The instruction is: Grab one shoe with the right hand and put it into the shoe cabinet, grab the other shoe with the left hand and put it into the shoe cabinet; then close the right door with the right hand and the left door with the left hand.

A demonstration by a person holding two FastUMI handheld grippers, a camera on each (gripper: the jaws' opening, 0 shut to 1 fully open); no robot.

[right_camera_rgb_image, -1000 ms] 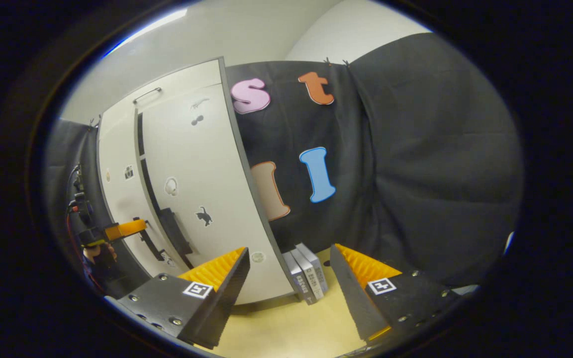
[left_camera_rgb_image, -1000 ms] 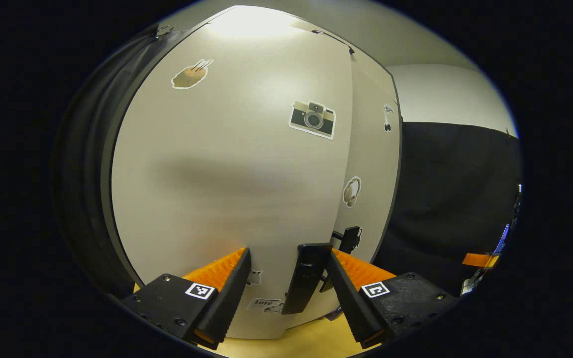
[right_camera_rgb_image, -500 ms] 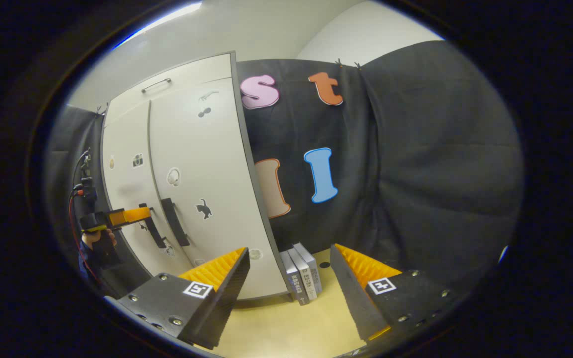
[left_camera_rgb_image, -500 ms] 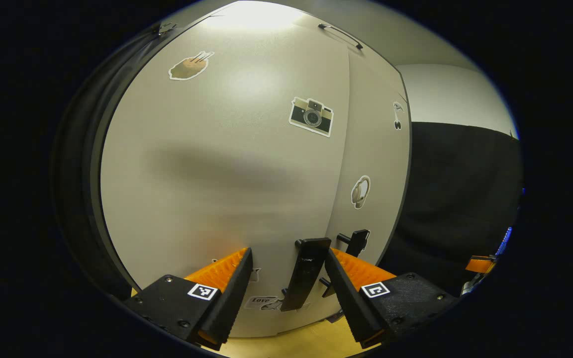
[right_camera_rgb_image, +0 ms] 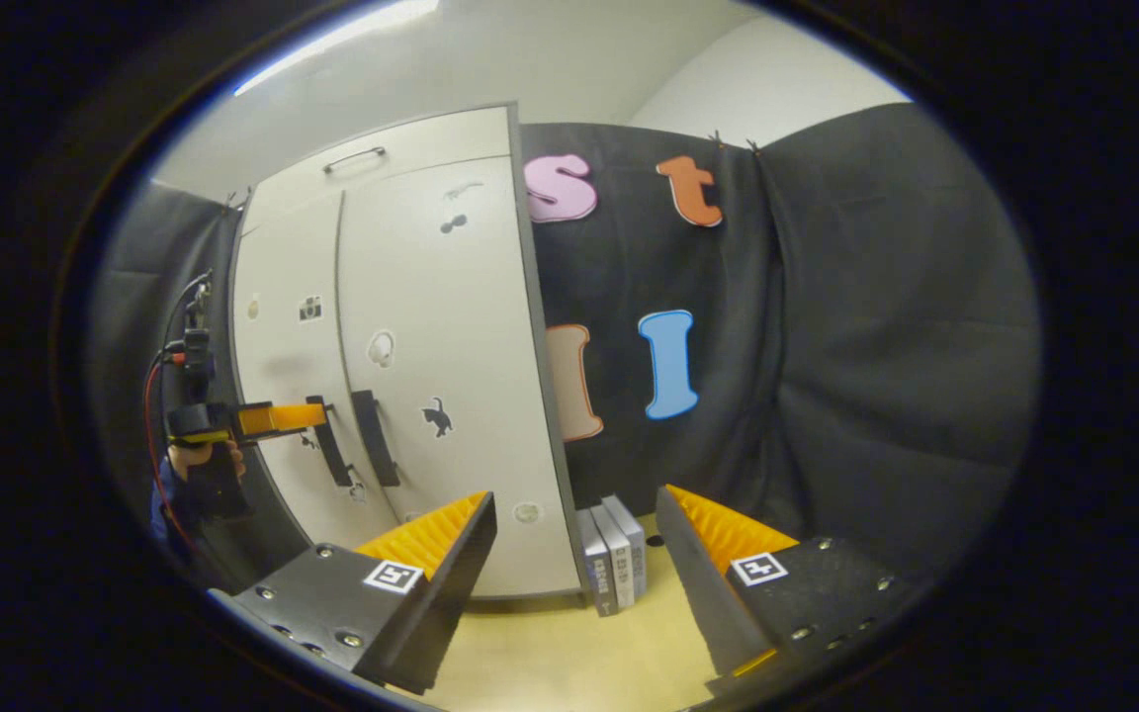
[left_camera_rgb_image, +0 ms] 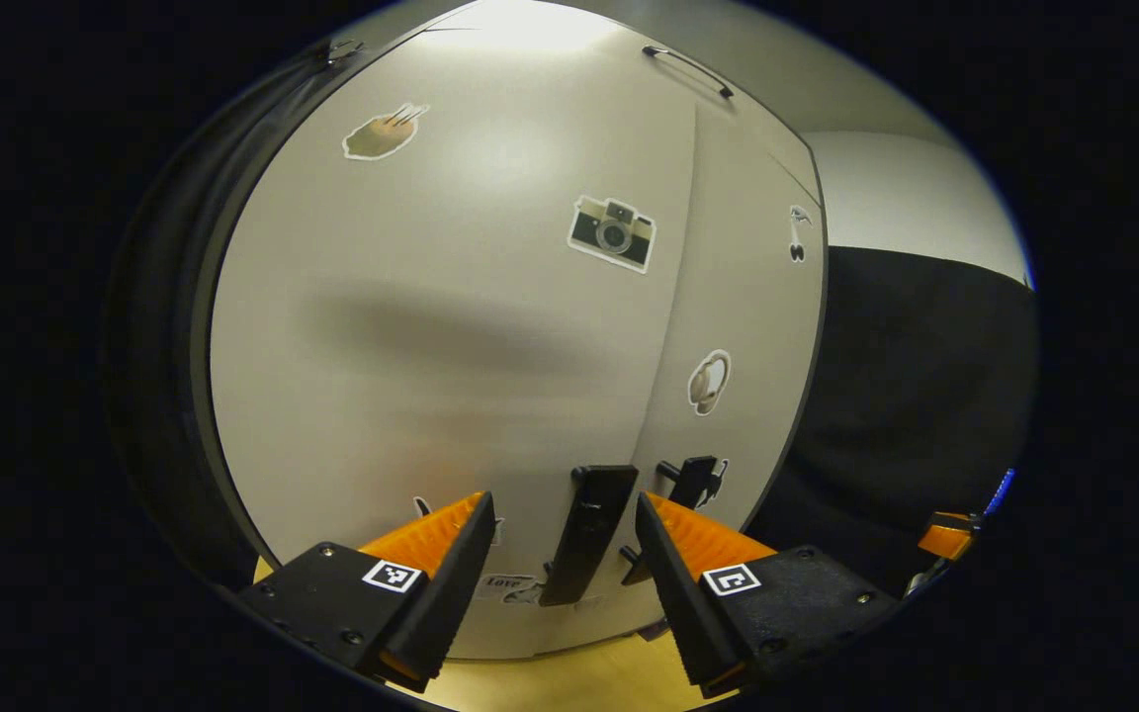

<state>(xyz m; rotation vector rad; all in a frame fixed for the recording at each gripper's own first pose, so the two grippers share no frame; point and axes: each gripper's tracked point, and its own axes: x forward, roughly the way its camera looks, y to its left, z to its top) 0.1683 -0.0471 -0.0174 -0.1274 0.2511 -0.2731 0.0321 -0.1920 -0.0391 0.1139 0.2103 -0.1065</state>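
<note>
The shoe cabinet stands as the main block, both doors flush with its front, leaving no opening into it. On that front, two dark upright handles jut out side by side: the left door handle lies between the spread fingers of the left gripper, and the right door handle is just beside it. Right of the cabinet, a row of upright books stands on the floor against its side. In front of the cabinet and books the floor lies bare.
</note>
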